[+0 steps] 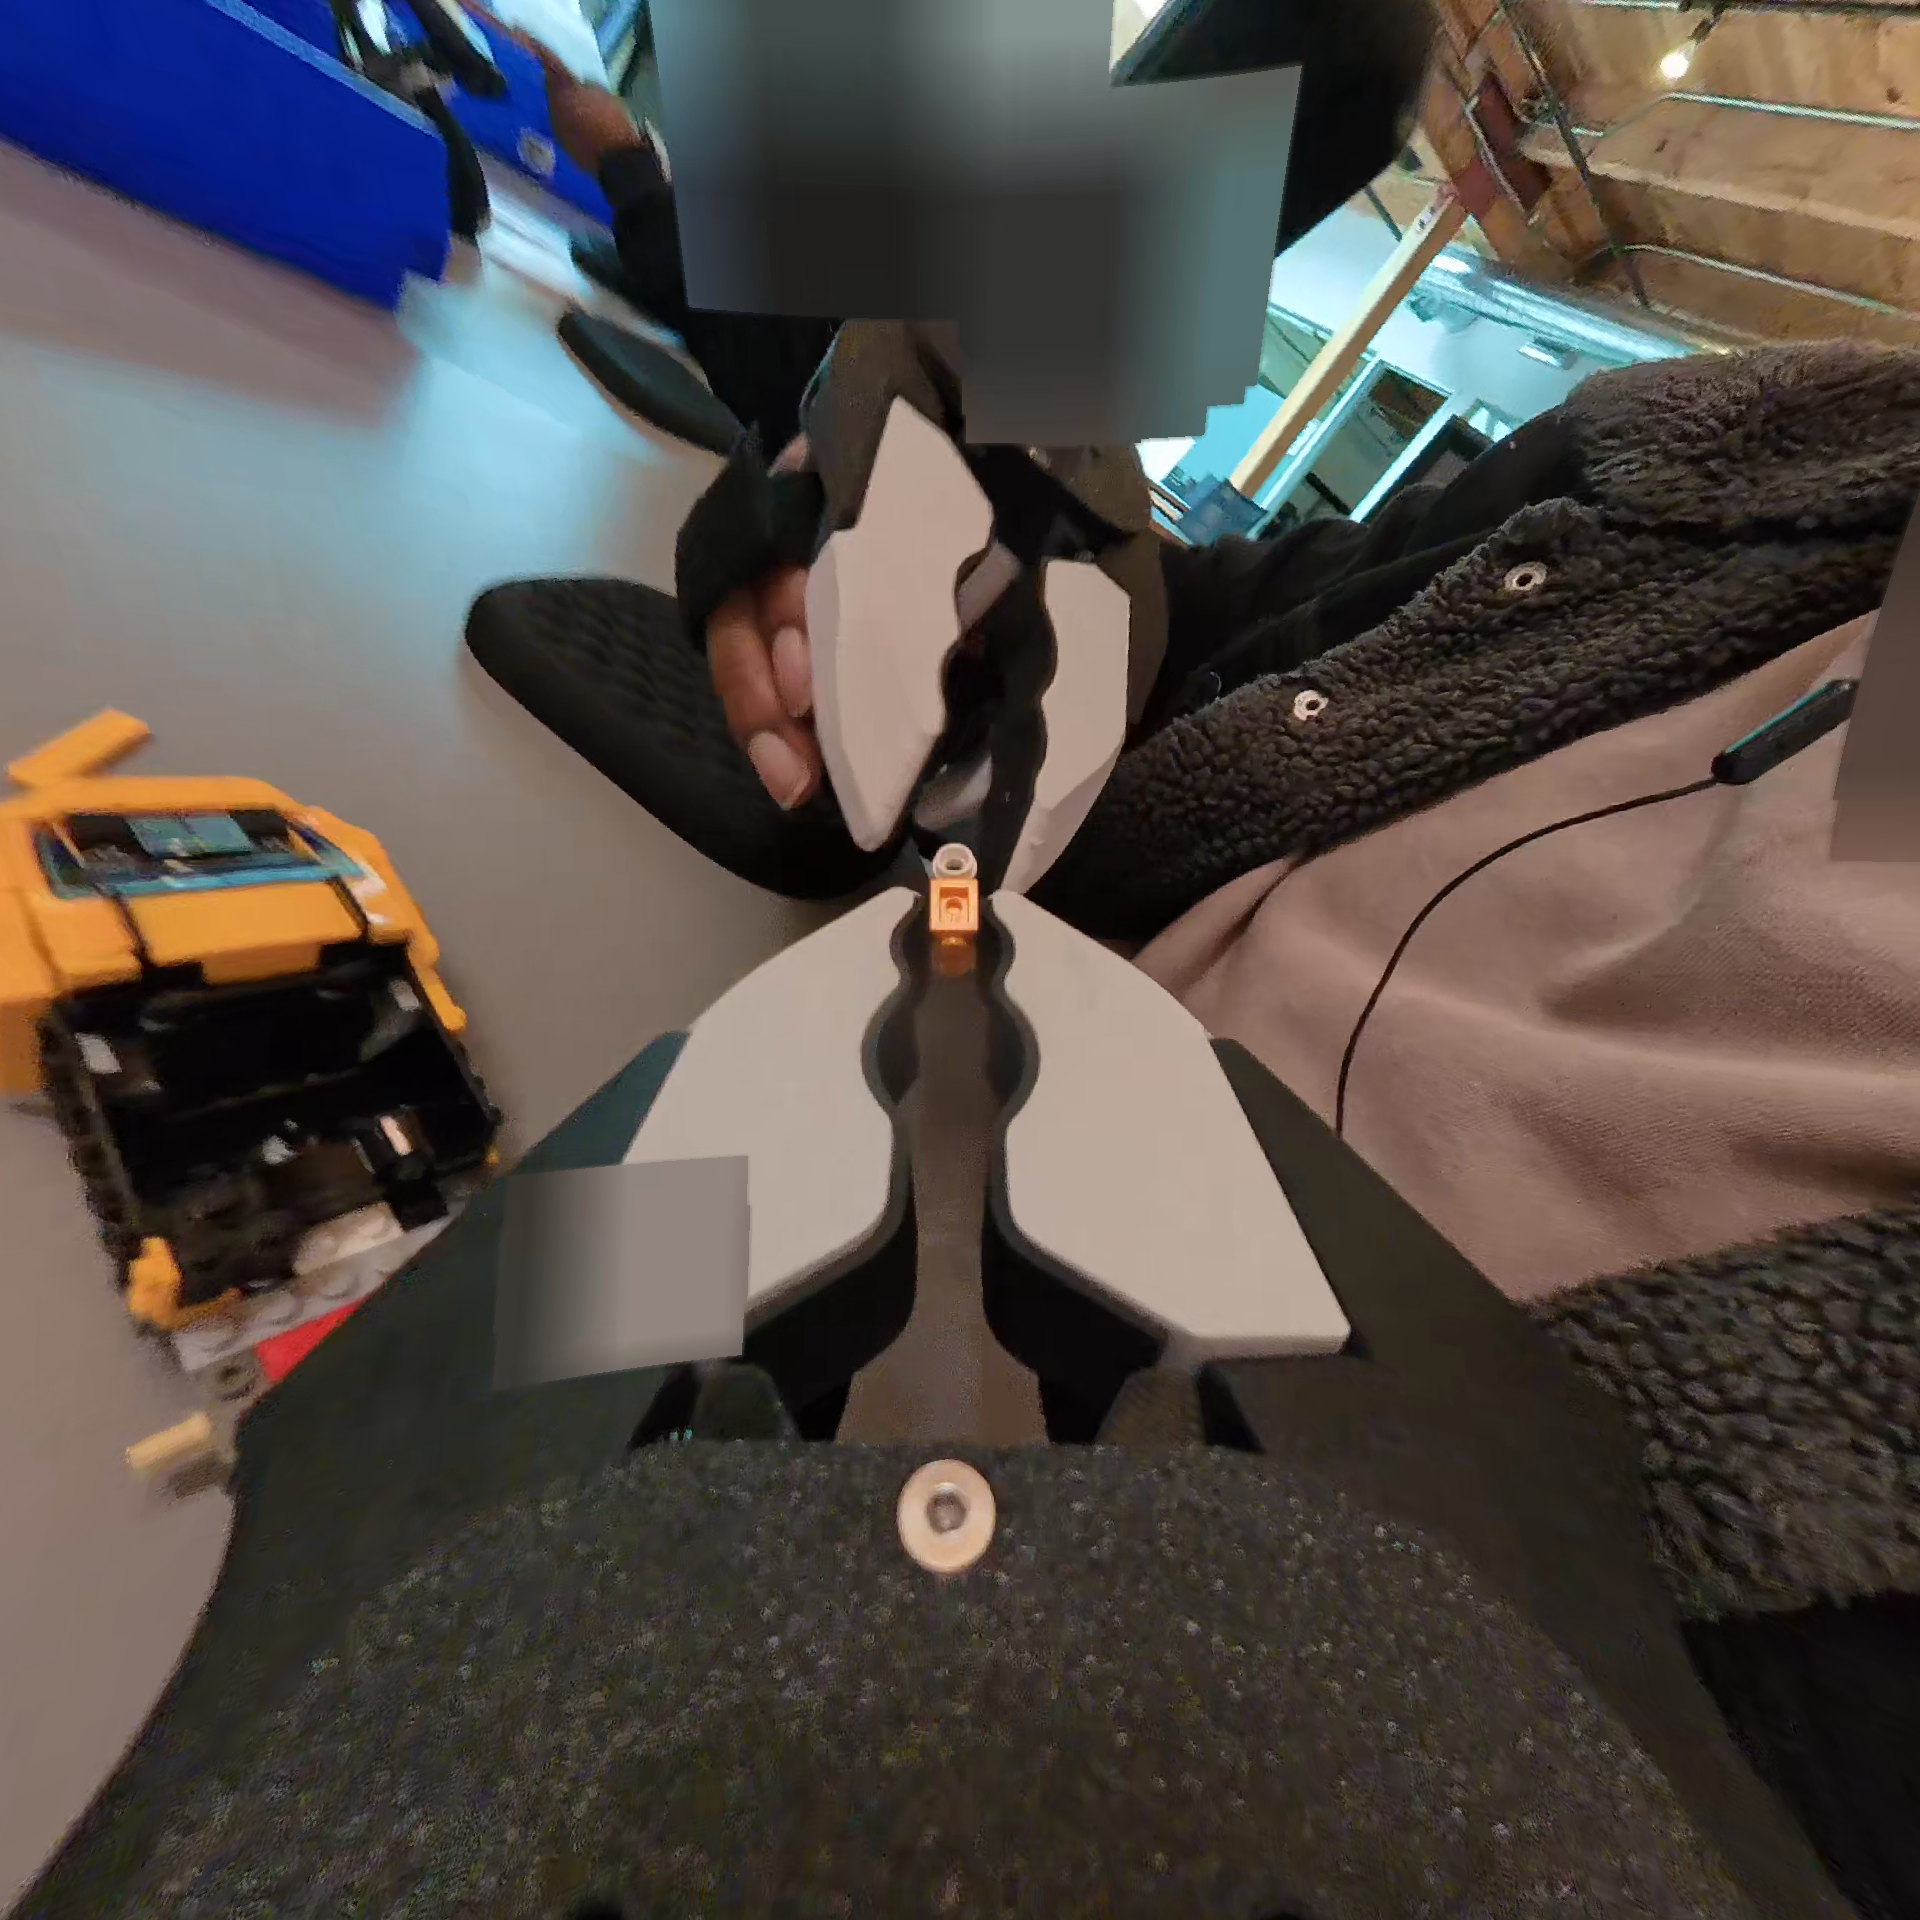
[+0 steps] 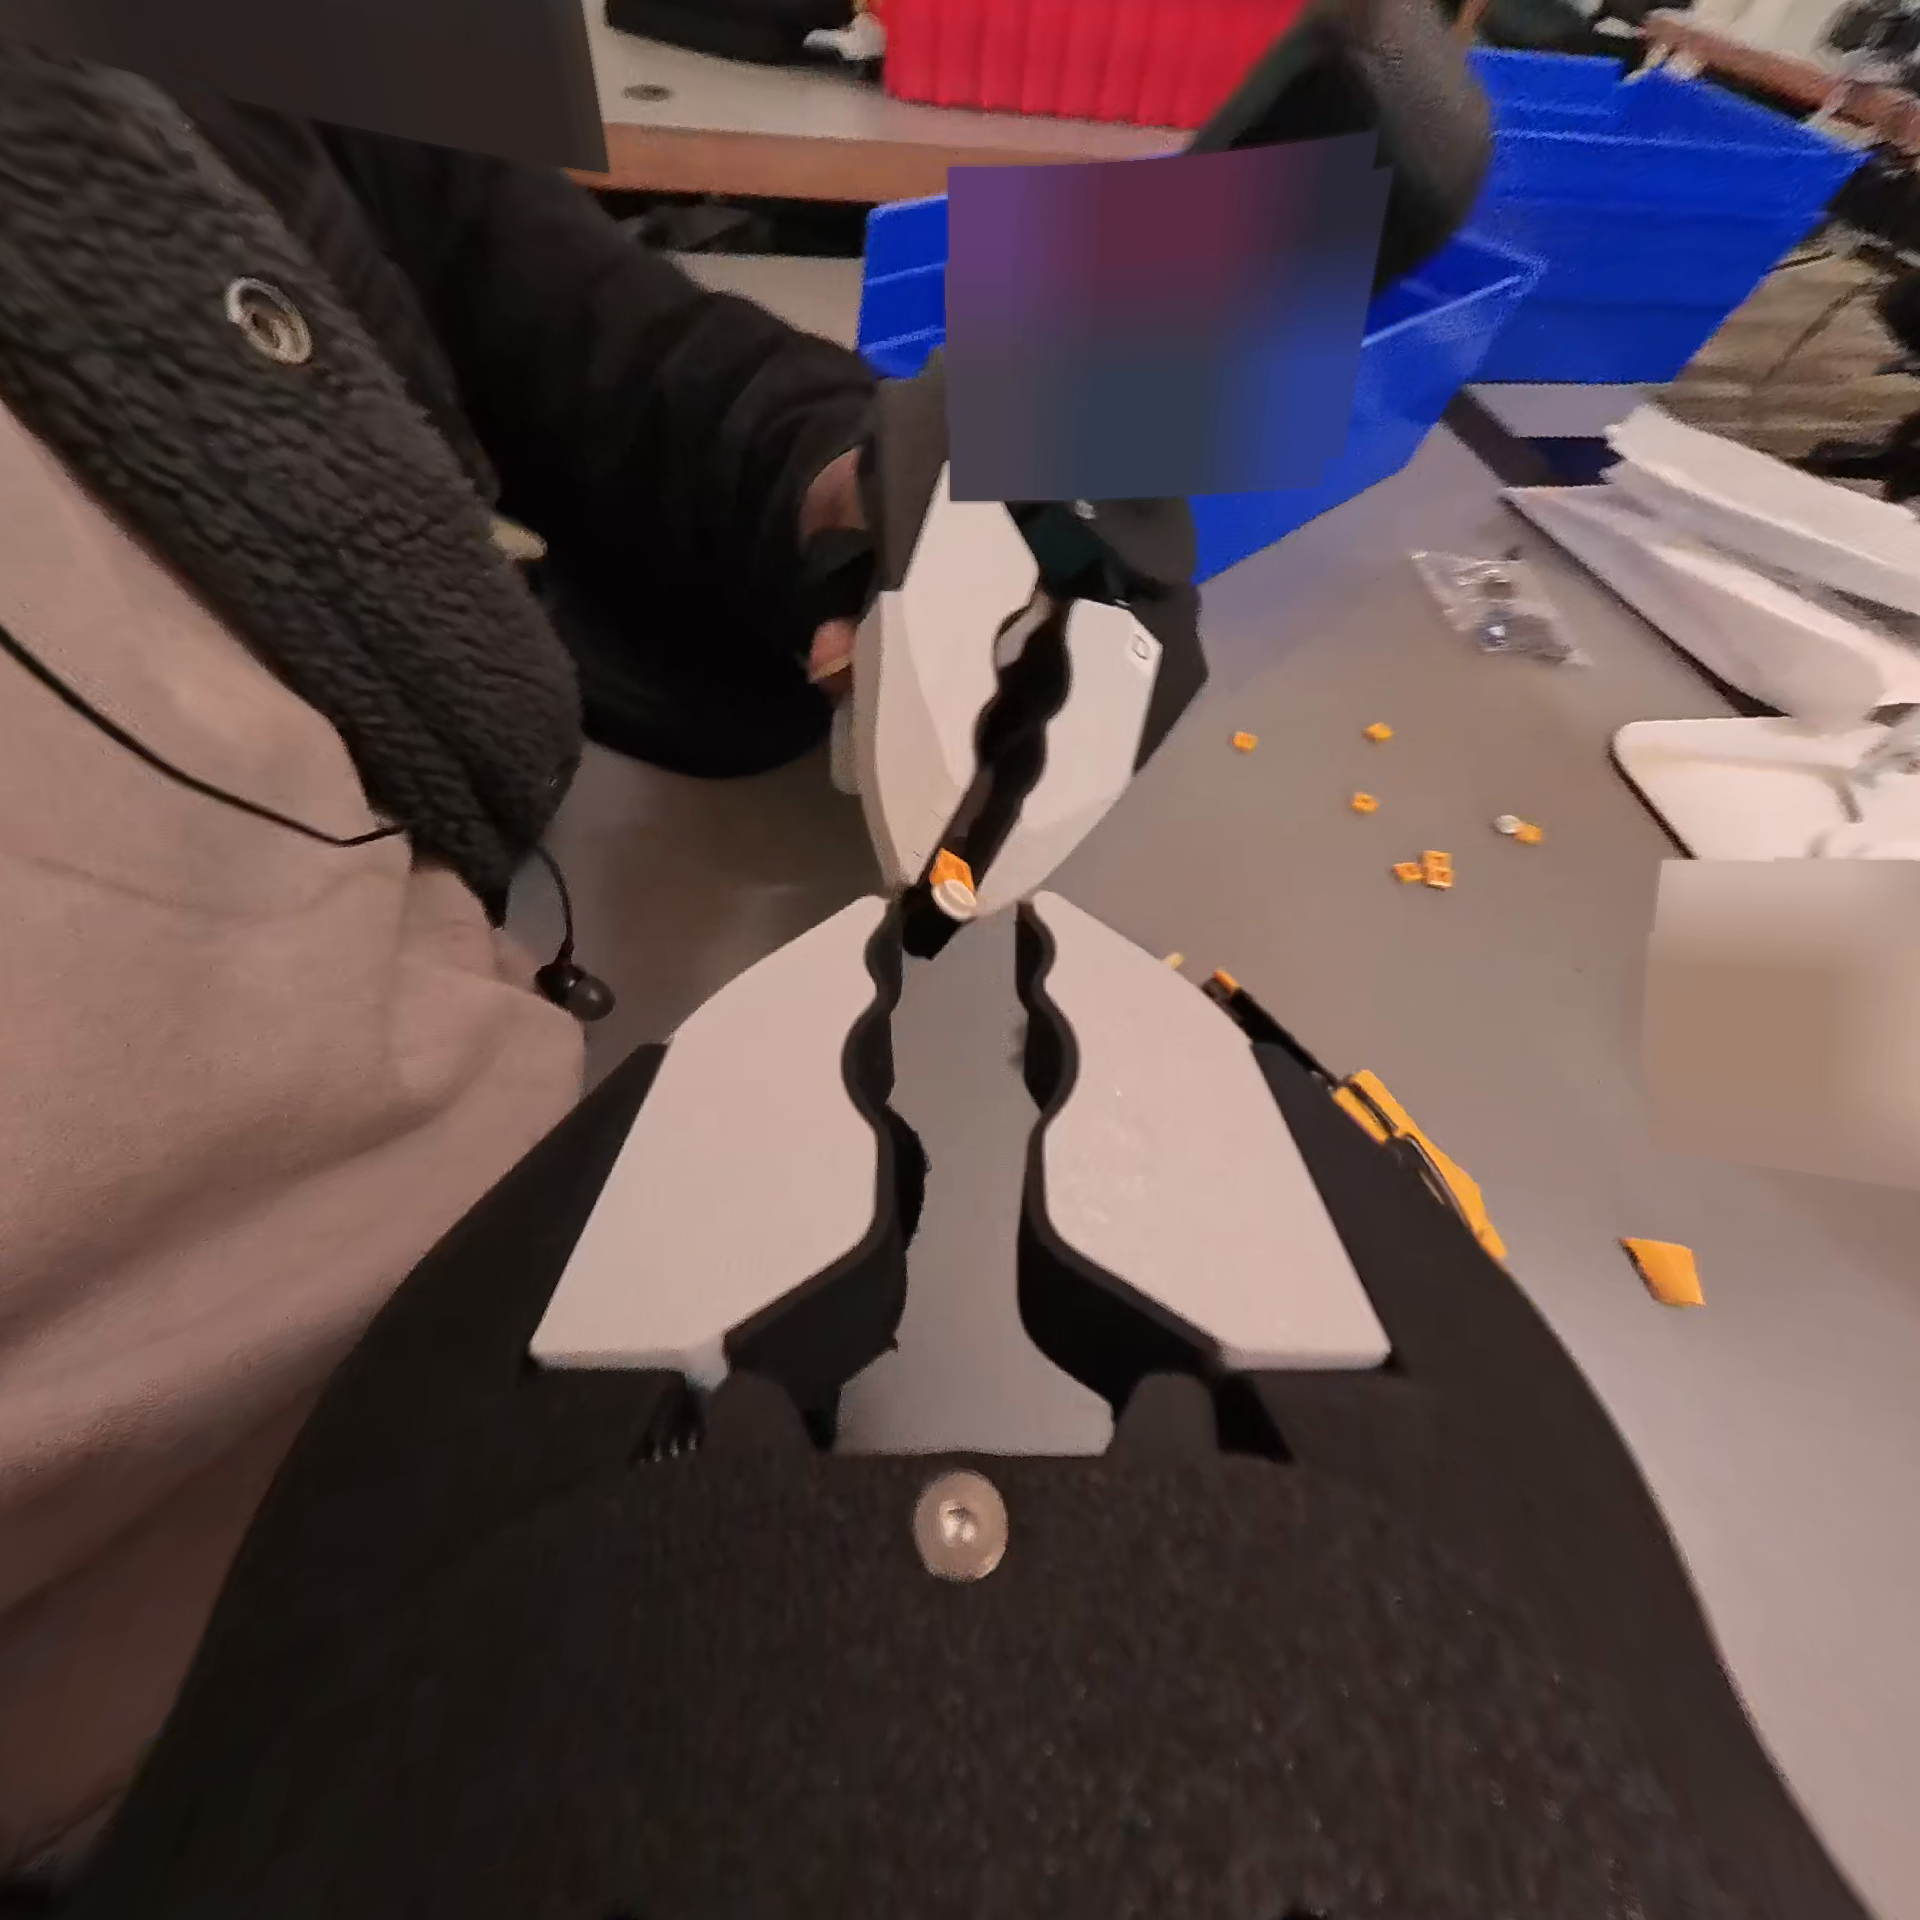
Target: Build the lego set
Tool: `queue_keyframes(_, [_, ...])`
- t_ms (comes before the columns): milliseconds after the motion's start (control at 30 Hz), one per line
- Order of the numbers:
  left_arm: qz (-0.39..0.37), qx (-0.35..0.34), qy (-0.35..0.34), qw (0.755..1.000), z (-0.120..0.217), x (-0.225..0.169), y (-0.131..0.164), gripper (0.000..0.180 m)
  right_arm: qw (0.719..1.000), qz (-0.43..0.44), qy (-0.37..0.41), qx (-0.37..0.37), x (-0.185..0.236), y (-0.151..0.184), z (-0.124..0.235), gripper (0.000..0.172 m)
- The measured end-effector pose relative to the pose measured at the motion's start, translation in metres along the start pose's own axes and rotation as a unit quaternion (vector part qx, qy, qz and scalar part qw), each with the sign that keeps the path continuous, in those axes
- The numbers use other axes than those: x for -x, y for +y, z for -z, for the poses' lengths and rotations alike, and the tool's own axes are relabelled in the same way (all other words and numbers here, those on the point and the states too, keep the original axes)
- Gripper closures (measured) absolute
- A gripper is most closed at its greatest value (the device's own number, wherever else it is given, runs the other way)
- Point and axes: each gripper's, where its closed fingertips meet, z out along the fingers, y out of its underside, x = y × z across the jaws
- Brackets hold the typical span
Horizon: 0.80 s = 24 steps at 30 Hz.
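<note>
1. The left gripper (image 1: 953,914) is seen at the centre of the left wrist view, its tips clamped together on a small orange brick (image 1: 952,912); both pads are pressed against the brick's sides.
2. A small white round piece (image 1: 954,861) is seated on the far end of the orange brick. The long axis of the joined pair runs along the fingers, with the white end pointing away from the left gripper, toward the upper centre of that frame.
3. In the right wrist view the same pair is seen at frame centre, white round piece (image 2: 954,896) facing the camera and orange brick (image 2: 948,864) behind it, tilted toward the lower right.
4. The right gripper (image 2: 954,920) is recorded with its fingers apart; nothing is pressed between its pads. Its tips stand just beside the white round piece, which lies close to its left fingertip (image 2: 868,920).
5. A partly built orange and black model car (image 1: 223,1023) lies on the grey table (image 1: 312,540) at the left of the left wrist view.
6. Blue bins (image 2: 1621,239) stand at the upper right of the right wrist view; their contents cannot be told.
7. Loose small orange pieces (image 2: 1425,871) are scattered on the table at right of centre, and an orange plate (image 2: 1662,1270) lies at lower right.
</note>
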Motion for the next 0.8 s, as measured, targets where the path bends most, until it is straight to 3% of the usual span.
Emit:
queue_keyframes(133, [-0.074, -0.04, -0.018, 0.996, 0.004, -0.003, -0.011, 0.173, 0.996, -0.061, 0.011, -0.064, -0.003, -0.008, 0.003, 0.154])
queue_keyframes(333, [-0.111, -0.061, -0.003, 0.992, 0.006, -0.012, -0.01, 0.173, 0.987, -0.107, 0.004, -0.117, 0.007, -0.013, -0.003, 0.16])
queue_keyframes(667, [-0.101, 0.066, -0.033, 0.992, 0.006, 0.0, 0.027, 0.167, 0.986, -0.158, -0.029, -0.054, 0.016, 0.01, -0.015, 0.164])
queue_keyframes(800, [-0.102, 0.085, -0.065, 0.989, 0.01, 0.012, 0.03, 0.166, 0.985, -0.17, -0.036, -0.012, 0.013, 0.019, -0.02, 0.164])
